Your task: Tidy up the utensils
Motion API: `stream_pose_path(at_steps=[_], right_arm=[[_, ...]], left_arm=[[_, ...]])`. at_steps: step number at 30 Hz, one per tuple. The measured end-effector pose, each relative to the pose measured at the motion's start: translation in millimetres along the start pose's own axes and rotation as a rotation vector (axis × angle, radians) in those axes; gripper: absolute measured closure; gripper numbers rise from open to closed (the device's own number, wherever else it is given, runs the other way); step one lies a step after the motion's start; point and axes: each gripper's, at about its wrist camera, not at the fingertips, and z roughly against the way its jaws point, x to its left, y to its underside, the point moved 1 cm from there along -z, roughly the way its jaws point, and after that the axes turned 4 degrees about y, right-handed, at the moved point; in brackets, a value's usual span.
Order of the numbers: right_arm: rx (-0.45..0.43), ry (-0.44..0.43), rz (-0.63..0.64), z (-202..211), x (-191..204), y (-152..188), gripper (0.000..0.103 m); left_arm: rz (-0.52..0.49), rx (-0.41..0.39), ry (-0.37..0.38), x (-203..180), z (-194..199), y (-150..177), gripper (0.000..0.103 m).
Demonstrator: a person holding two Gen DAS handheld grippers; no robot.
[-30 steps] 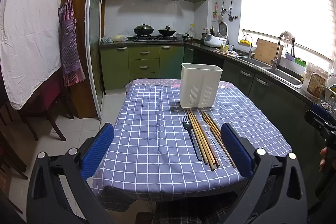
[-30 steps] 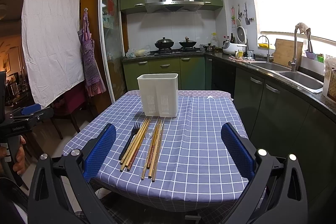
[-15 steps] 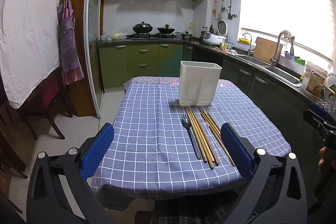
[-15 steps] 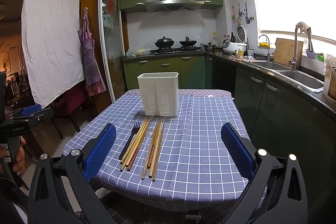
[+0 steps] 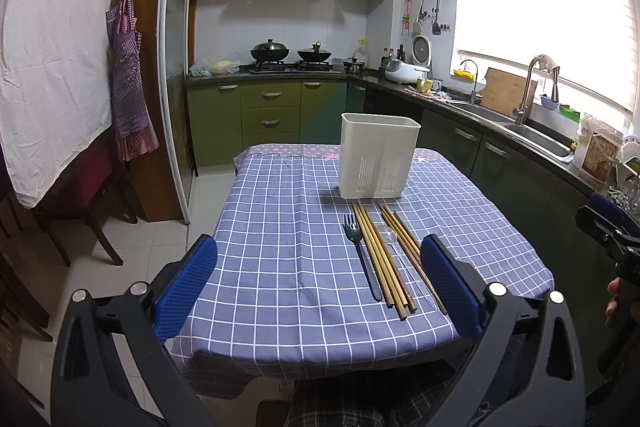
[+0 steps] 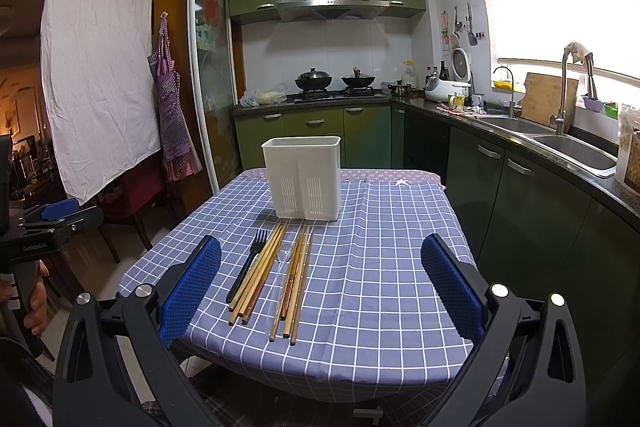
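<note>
A white slotted utensil holder (image 5: 378,155) (image 6: 305,177) stands upright on the blue checked tablecloth (image 5: 280,247) (image 6: 384,267). In front of it lie a black fork (image 5: 362,261) (image 6: 248,269), several wooden chopsticks in two bundles (image 5: 380,259) (image 6: 298,287) and a clear plastic spoon (image 6: 280,267) between the bundles. My left gripper (image 5: 320,287) is open, held back from the table's near edge with nothing between its blue pads. My right gripper (image 6: 320,287) is also open and empty, hovering before the near edge to the right of the utensils.
Green kitchen cabinets, a stove with two pans (image 6: 334,79) and a counter with a sink (image 6: 560,143) run along the back and right. A dark chair (image 5: 92,187) stands left of the table. The other hand-held gripper shows at each frame's edge (image 5: 612,231) (image 6: 44,223).
The left wrist view has tilted slightly, so the table and holder sit a little lower in the frame. The right gripper and all utensils are unmoved.
</note>
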Motion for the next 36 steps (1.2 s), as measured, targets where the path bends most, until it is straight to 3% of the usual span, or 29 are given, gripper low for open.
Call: stream_pose_path(at_steps=[36], right_arm=[[0.018, 0.003, 0.003, -6.7, -4.4, 1.7, 0.004]], left_arm=[[-0.018, 0.026, 0.004, -6.3, -5.8, -1.0, 0.006]])
